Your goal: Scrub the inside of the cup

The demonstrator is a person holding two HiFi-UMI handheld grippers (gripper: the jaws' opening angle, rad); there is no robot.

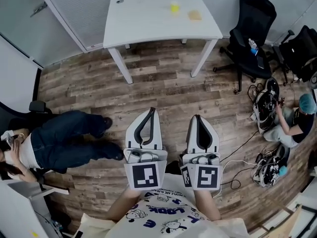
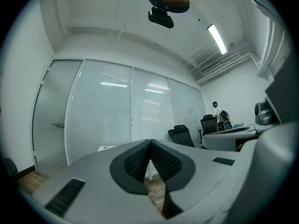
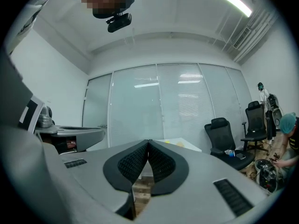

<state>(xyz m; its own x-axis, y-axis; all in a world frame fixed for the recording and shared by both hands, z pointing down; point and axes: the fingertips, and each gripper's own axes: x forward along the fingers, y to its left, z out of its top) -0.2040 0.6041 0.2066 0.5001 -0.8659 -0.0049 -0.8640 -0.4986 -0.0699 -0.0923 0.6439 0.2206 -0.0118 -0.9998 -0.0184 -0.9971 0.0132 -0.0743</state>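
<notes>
Head view, two hand-held grippers [image 1: 150, 111] [image 1: 197, 118] (closed)

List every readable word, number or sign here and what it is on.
"LOOK": upside down in blue on the person's shirt; smaller print beside it unreadable.
Square black-and-white markers, no letters: on the cubes of the left tongs and right tongs.
Both gripper views: no text.

The table [image 1: 143, 19] is standing at the far side; a small item [image 1: 174, 7] and a flat piece [image 1: 194, 15] are lying side by side on its right part; a chair [image 1: 252, 33] is sitting right of it; one person [image 1: 59, 143] is sitting at the left; another [image 1: 297, 120] is crouching at the right, beside cables [image 1: 265, 165]; the left gripper [image 1: 151, 110] and right gripper [image 1: 197, 117] are hovering side by side nearest, well apart from the table.
</notes>
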